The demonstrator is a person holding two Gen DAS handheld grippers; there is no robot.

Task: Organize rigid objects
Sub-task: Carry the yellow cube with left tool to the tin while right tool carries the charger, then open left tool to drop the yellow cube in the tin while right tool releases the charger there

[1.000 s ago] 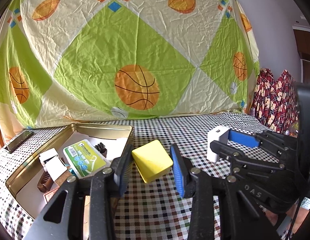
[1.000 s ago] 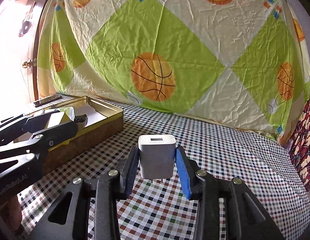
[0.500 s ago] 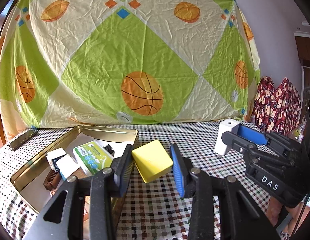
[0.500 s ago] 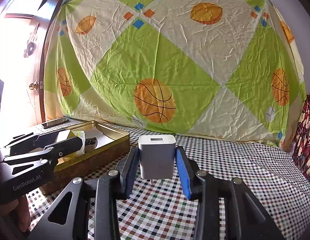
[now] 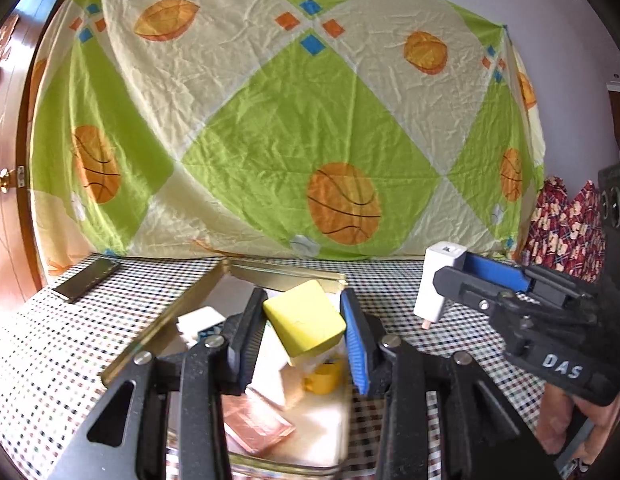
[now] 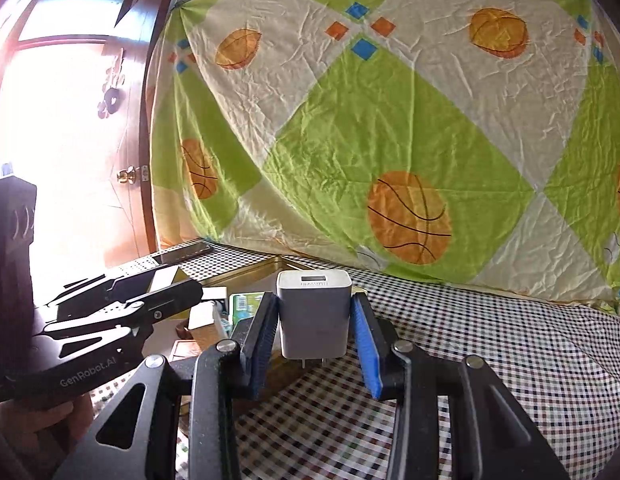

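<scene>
We've got the yellow box (image 5: pixel 304 322) tilted in the left gripper (image 5: pixel 304 330) jaws over the tin (image 5: pixel 182 304), charger (image 6: pixel 313 312) clamped in the right gripper (image 6: pixel 313 334), so either could slip out or clip the rim.

A checkered table (image 5: pixel 50 360) carries a gold tin (image 5: pixel 178 312) and a dark phone (image 5: pixel 86 280).

A shiny gold metal tin (image 5: pixel 278 276), a matt white plastic charger (image 6: pixel 313 312), and a crumpled cloth backdrop (image 5: pixel 270 120).
</scene>
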